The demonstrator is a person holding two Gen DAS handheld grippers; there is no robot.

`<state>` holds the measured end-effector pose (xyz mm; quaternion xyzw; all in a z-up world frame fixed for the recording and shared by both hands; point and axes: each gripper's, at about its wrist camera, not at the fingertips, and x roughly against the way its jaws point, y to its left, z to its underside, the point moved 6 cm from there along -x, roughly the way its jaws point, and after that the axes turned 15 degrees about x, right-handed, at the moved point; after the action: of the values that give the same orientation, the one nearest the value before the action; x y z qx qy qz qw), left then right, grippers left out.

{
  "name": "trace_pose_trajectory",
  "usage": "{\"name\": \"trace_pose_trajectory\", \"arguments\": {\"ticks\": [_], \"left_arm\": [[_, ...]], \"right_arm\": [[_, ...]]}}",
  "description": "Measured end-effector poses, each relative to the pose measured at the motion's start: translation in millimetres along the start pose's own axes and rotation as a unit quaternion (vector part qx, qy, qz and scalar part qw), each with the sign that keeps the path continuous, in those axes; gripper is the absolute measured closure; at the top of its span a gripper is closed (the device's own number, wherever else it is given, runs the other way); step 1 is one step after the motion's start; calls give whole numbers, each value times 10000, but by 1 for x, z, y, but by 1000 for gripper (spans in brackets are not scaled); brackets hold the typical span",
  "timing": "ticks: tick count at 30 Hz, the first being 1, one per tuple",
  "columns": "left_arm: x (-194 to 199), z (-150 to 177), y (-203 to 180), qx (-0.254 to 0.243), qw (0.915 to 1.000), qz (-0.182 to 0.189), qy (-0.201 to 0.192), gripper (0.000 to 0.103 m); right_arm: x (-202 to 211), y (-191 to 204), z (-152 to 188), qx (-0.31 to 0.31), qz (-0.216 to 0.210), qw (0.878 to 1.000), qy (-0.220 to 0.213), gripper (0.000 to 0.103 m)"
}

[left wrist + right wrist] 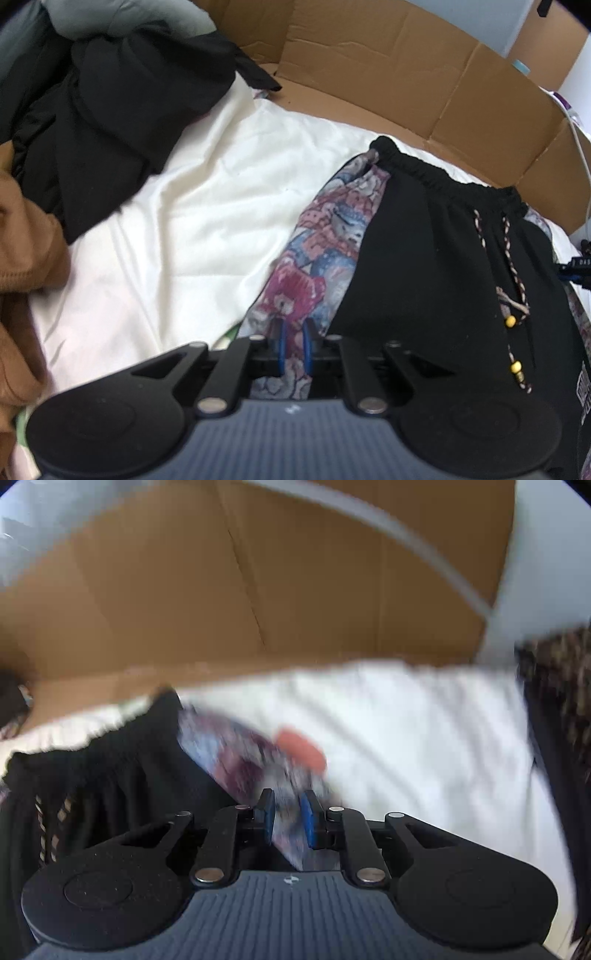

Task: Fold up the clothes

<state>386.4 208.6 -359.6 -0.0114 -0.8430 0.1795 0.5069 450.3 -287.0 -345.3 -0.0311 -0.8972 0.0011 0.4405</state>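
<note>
Black pants (424, 258) with an elastic waistband, a beaded drawstring (513, 288) and a colourful bear-print side panel (325, 258) lie on a white sheet (184, 221). My left gripper (294, 345) is shut on the print panel at the pants' left edge, with cloth bunched between the blue pads. In the blurred right wrist view the same pants (110, 768) lie to the left. There my right gripper (287, 814) is closed on the print panel (236, 753) at the other side, and the fabric fills the gap between its pads. An orange-red patch (301, 749) shows on that panel.
A cardboard wall (369, 74) (258, 590) stands along the far edge of the sheet (406, 738). A heap of black clothes (110, 110) and a brown garment (26, 258) lie at the left. A dark speckled garment (561, 701) hangs at the right.
</note>
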Motion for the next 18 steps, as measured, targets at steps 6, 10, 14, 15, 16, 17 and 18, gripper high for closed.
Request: {"name": "trace_pose_trajectory", "arguments": {"ticks": [6,10,14,15,16,17,18], "left_arm": [[9,-7,-12,90,9996,202,-192,94],[1,-10,-25,0,9996,237,-180,93],[-12,-13,-35,-14,9995,253,-180,93],[-15,-13,-36,-4,9996,247,-170,92],[-19,-14,-38,3,9996,238,-156,92],[-24,-15,-38,13,9997,221,-138,91],[-28,-16,-37,24,9997,197,-119,90]], "right_arm": [[-3,14,-16,146,-249,9996,-31,82],[-22,22,-15,231,-198,9994,161,81],[-41,28,-16,524,-4,9979,376,83],[-44,29,-17,630,55,9972,389,83],[-44,31,-20,714,99,9965,415,83],[-44,33,-24,797,142,9957,441,83],[-45,34,-27,879,185,9949,467,82]]}}
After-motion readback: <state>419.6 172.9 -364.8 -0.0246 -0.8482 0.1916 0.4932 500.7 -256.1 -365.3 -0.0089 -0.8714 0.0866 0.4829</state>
